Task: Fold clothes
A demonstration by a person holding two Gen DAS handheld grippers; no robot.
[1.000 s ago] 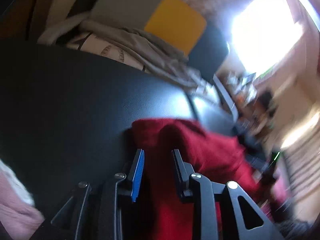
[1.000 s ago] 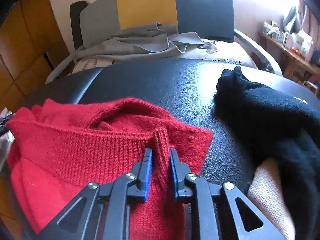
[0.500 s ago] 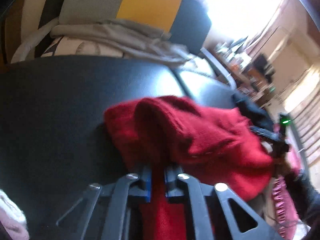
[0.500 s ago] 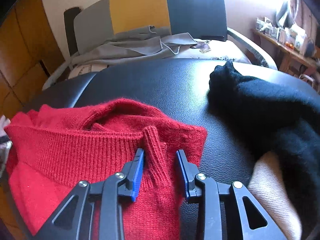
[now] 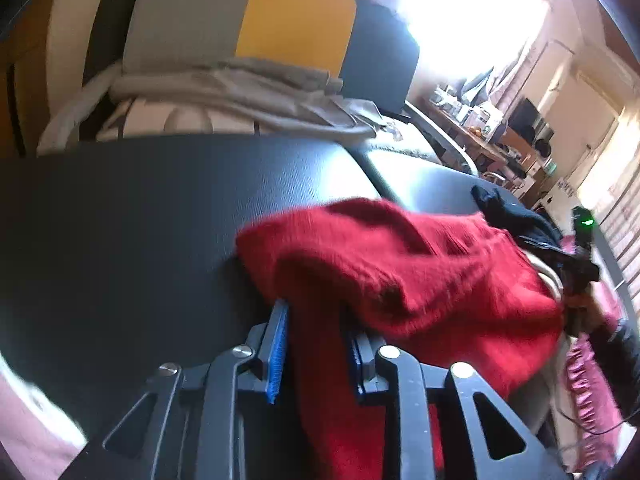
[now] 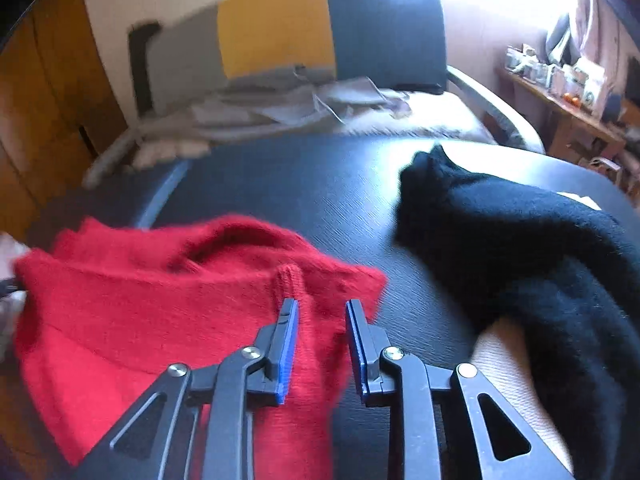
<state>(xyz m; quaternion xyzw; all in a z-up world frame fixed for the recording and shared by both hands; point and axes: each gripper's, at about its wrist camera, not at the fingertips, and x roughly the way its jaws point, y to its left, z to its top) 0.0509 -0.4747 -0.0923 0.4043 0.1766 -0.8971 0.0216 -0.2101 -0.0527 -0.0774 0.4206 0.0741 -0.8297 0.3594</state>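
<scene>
Left wrist view: the red sweater (image 5: 404, 280) lies bunched on the black surface (image 5: 140, 216), its near part hanging over the front edge. The left gripper (image 5: 316, 332) has its jaws opening, a fold of the red knit between them, the pads not pressing it.

Right wrist view: the right gripper (image 6: 322, 316) has jaws opening around the sweater's ribbed edge, a raised pinch of knit just ahead of them. A black garment (image 6: 520, 236) lies to the right, partly over a cream knit (image 6: 508, 364)
</scene>
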